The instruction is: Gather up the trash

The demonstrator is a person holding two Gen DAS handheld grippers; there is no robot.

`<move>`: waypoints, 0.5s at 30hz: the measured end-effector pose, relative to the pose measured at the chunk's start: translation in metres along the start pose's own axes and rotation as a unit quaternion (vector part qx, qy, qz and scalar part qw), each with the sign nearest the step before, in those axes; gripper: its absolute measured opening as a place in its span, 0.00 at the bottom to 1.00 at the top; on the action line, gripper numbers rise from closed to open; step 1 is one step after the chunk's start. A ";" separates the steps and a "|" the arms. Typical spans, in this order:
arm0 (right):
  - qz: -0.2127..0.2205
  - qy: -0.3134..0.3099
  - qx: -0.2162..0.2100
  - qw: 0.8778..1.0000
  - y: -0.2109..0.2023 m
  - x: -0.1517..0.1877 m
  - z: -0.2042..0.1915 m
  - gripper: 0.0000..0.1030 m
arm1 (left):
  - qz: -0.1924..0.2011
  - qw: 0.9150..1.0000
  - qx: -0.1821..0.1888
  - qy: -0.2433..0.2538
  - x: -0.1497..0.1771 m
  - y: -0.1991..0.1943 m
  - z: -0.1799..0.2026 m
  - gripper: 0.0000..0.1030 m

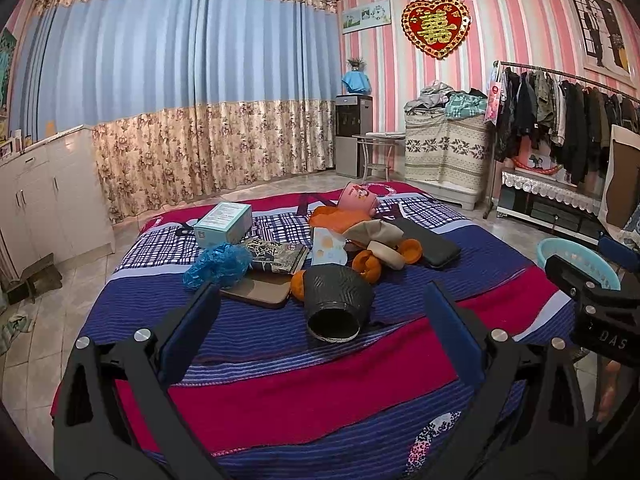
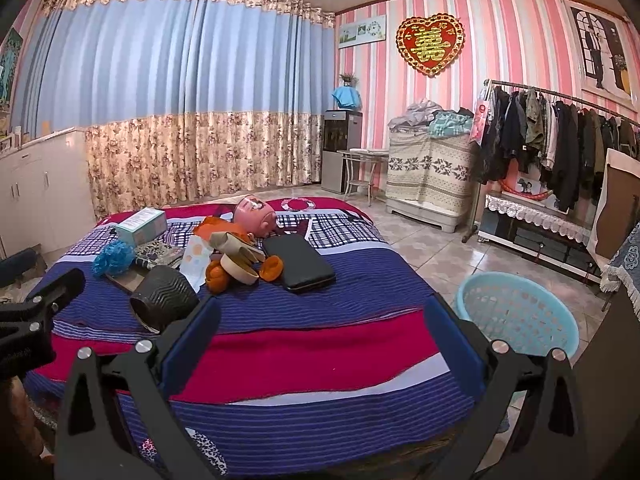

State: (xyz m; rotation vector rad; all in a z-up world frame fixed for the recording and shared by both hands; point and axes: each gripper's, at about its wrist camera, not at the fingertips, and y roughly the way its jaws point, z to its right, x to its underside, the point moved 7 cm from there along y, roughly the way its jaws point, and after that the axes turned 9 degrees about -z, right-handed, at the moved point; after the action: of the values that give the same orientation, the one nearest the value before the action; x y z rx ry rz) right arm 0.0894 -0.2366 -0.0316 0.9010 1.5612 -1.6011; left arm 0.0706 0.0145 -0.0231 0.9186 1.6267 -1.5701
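A pile lies on the striped bed (image 1: 304, 392): a black ribbed paper cup (image 1: 335, 300) on its side, orange peels (image 1: 370, 266), a crumpled blue bag (image 1: 218, 265), a printed paper wrapper (image 1: 328, 251), a beige tape roll (image 1: 386, 254), a teal box (image 1: 225, 225) and a pink cup (image 1: 358, 199). My left gripper (image 1: 320, 316) is open and empty, just short of the black cup. My right gripper (image 2: 320, 320) is open and empty over the bed, the cup (image 2: 162, 296) to its left. A light blue basket (image 2: 520, 312) stands on the floor at the right.
A black wallet (image 2: 300, 262), a book (image 1: 276, 256) and a brown tablet (image 1: 260, 294) lie in the pile. A clothes rack (image 2: 560, 148) and low shelf line the right wall. White cabinets (image 1: 48, 196) stand at the left. Curtains hang at the back.
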 end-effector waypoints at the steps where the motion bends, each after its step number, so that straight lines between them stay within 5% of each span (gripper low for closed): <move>1: -0.001 -0.001 0.001 1.000 -0.001 -0.001 0.001 0.96 | 0.000 1.000 0.000 0.000 0.000 0.000 0.000 0.95; 15: 0.002 0.001 -0.002 1.000 0.000 -0.002 0.000 0.96 | -0.002 1.000 -0.001 -0.001 0.003 0.003 0.004 0.95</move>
State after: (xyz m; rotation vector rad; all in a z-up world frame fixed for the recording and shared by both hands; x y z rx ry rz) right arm 0.0904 -0.2365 -0.0301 0.9033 1.5635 -1.5944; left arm 0.0716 0.0108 -0.0267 0.9119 1.6291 -1.5705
